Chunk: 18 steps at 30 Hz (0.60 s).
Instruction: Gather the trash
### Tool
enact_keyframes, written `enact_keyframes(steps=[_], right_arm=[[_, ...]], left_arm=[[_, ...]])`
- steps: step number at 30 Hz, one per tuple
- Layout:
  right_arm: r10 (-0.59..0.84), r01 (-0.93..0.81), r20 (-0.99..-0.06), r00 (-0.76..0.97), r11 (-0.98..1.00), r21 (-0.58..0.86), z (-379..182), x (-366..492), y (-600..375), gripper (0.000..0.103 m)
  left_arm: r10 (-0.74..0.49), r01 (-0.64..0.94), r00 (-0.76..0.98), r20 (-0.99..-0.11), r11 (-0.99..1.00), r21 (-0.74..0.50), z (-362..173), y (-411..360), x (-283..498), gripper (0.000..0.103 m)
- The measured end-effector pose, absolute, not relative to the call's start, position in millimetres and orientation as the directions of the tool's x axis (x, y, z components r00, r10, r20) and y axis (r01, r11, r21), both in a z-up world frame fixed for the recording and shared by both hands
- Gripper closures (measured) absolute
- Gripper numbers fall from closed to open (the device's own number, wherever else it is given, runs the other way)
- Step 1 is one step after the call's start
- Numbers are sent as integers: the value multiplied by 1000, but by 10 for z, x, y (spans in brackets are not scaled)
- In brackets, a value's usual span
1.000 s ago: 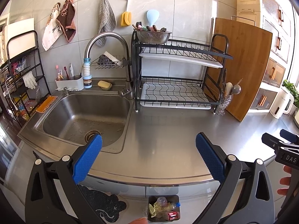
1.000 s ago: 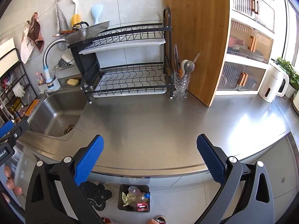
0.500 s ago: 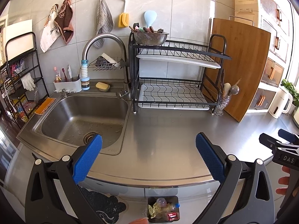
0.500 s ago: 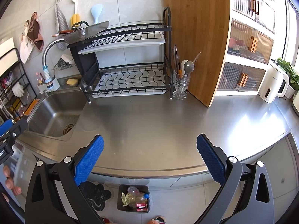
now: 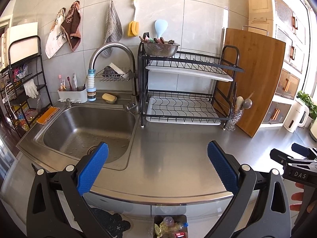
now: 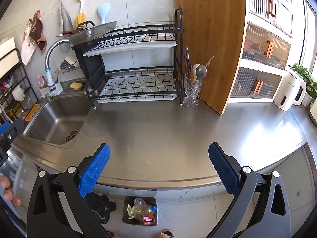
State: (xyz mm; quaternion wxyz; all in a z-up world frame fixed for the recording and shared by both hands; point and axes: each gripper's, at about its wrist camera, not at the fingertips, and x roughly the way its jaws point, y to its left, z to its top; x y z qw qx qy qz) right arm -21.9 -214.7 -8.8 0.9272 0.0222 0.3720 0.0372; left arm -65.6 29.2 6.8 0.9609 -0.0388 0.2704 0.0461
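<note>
Both claws hang over the front edge of the steel bench (image 6: 168,130), side by side. The left claw (image 5: 157,166) faces the sink (image 5: 87,127) at the bench's left end, the right claw (image 6: 158,166) faces the bare middle stretch. Each has its blue pads spread wide with nothing between them, a stance that suits scanning more than grasping.

The trash sits in the small dark bin (image 6: 139,211) on the floor just under the front edge, beside a dark mat (image 6: 101,208). A plastic bottle (image 6: 140,202), crumpled wrappers and a red packet fill it. The bench top itself shows no loose litter, so collection looks finished or nearly so.

Along the back edge, the dish rack (image 5: 184,91), the glass utensil holder (image 6: 191,91) and the leaning bamboo cutting board (image 6: 212,43) stand clear of the working area. A white kettle (image 6: 290,91) occupies the far right corner.
</note>
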Motion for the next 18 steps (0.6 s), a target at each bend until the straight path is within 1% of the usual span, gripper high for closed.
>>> enact_keyframes(steps=[6, 18], right_arm=[[65, -35, -687, 723, 998, 58, -85, -215, -2172, 3], [51, -18, -687, 725, 998, 54, -83, -221, -2229, 3]], left_arm=[[101, -127, 822, -560, 992, -8, 10, 244, -617, 8], [88, -110, 819, -567, 994, -5, -2, 203, -626, 8]])
